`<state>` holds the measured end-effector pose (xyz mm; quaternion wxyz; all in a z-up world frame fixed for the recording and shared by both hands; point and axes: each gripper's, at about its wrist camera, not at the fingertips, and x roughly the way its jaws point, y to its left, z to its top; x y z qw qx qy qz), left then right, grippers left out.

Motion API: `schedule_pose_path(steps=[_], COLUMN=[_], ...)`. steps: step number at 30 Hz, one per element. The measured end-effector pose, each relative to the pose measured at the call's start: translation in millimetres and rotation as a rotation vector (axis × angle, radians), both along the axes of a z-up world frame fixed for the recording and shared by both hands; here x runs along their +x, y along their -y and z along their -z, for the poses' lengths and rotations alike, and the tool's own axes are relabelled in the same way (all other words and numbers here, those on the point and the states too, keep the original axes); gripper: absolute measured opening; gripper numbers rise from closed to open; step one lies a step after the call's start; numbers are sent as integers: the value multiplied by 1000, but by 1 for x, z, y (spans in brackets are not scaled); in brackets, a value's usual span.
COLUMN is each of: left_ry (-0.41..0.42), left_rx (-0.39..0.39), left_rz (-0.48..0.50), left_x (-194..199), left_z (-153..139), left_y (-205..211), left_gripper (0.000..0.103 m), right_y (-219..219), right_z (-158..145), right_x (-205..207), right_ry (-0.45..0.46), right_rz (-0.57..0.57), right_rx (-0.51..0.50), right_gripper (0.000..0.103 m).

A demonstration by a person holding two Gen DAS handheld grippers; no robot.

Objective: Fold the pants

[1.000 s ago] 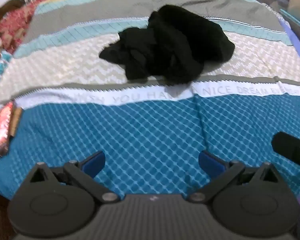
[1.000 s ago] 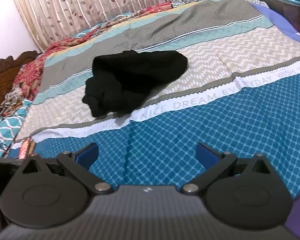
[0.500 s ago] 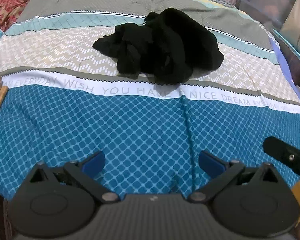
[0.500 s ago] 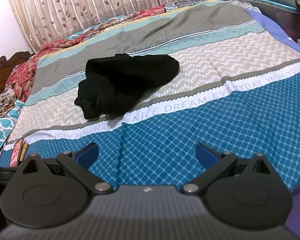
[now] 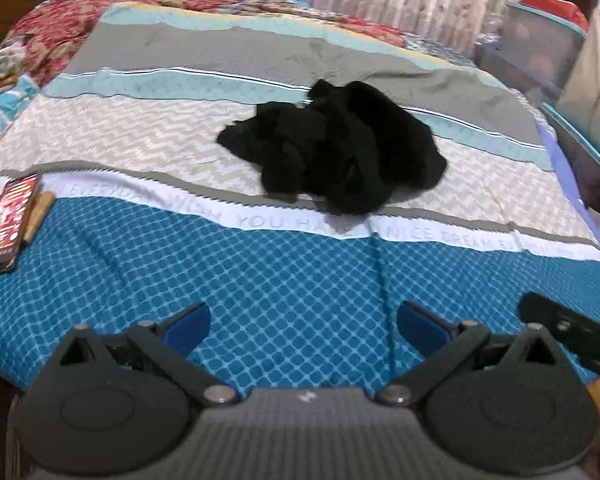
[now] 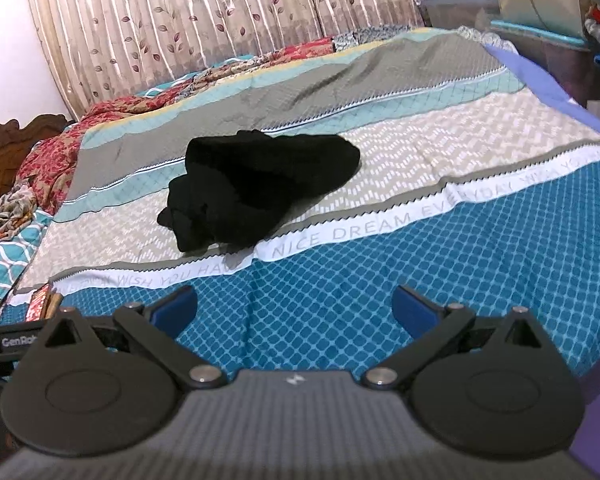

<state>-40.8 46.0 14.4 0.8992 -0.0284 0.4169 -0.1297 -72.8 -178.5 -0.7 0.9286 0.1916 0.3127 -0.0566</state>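
The black fabric pants [image 5: 336,160] [image 6: 256,188] lie unfolded in a crumpled heap on the striped patterned bedspread [image 5: 284,280], across its beige zigzag band, their near edge touching the white lettered stripe.

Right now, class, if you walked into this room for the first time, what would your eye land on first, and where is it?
A crumpled heap of black pants lies mid-bed on the pale zigzag band of the striped bedspread, just beyond the white lettered stripe. Near the bed's left edge lies a lit phone. In the foreground the left tongs and right tongs hang open and empty over the blue checked band.
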Motion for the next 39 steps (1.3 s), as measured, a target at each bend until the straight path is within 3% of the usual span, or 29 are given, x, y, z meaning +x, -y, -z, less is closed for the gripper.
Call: schedule_pose_path(steps=[6,16,18,23,26,33,35,38,39], left_ry=[10,1,-6,-39,-53,-48,-51,-54,-58], left_rx=[19,-46,-56,-66,-71,-87,-91,-77,-73], left_rz=[4,-34,-45,-65,-63,-52,-61,-78,-83], left_x=[5,29,35,51,60,78,83,91,95], left_z=[1,3,6,17,23,27,28,32,33], left_y=[-2,-33,-40,-58,-66,-77,-81,-85,-86], left_gripper=[103,103,103,103,103,103,103,103,103], right_y=[-4,2,4,13,13,-7,-7,0,-1], right_z=[2,-2,-4,-4,-2,9,11,8,8], right_x=[0,2,5,35,64,153,175,188,191], right_ry=[-23,-11,-5,-39,-48,-16,-3,50,60], right_rz=[-10,48,50,21,1,-119,-121,-98,-106], right_rx=[-5,-32,-50,-41,-49,-160,-155,-3,31], right_gripper=[103,103,97,63,50,53,67,88,89])
